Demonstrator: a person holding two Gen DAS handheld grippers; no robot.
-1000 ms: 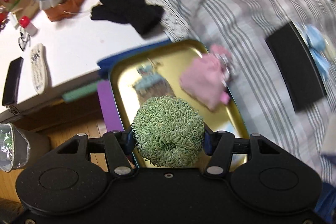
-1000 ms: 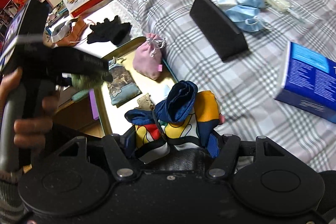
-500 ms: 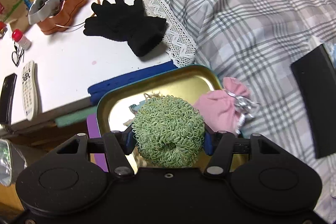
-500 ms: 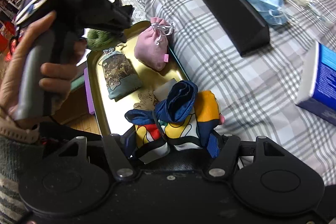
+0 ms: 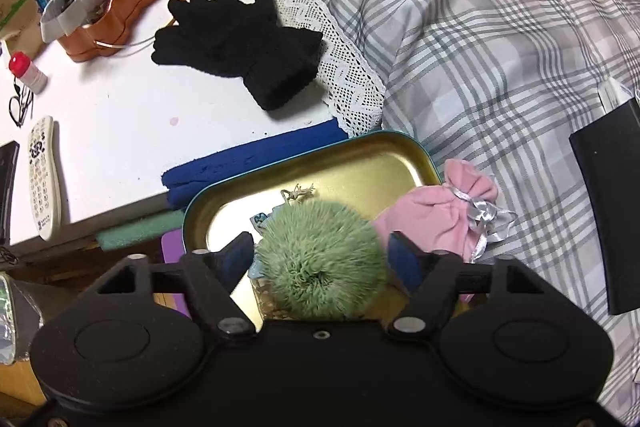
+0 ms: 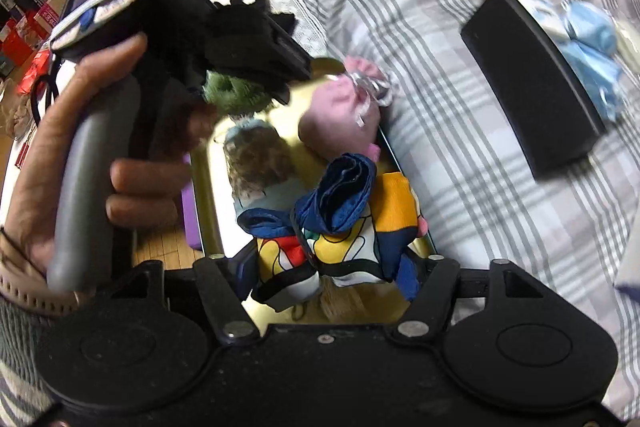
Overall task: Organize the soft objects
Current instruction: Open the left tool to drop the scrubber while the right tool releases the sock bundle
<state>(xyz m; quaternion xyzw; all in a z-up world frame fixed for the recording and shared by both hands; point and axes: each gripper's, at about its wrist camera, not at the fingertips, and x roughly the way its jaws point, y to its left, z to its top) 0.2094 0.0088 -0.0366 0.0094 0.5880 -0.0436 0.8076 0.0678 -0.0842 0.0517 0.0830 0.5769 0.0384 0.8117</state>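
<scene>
My left gripper has just been opening; its 2 blue-padded jaws stand apart with the fuzzy green looped scrunchie between them, blurred, a gap showing at each side, over the gold-lined rectangular metal tray; my left view alone shows the white table with the pair of black knit gloves, the white remote control and the lace edging beside the grey plaid cloth; the pink drawstring pouch with a silver ribbon lies at the tray's right edge. My right view alone shows my left hand round the grey handle, and the patterned sachet lying in the tray under the scrunchie; my right gripper has also just been opening, the blue, yellow and red printed scarf bunched between its jaws above the tray; I cannot tell whether the pads touch it; further right, the black wedge-shaped case and pale blue face masks lie on the cloth.
</scene>
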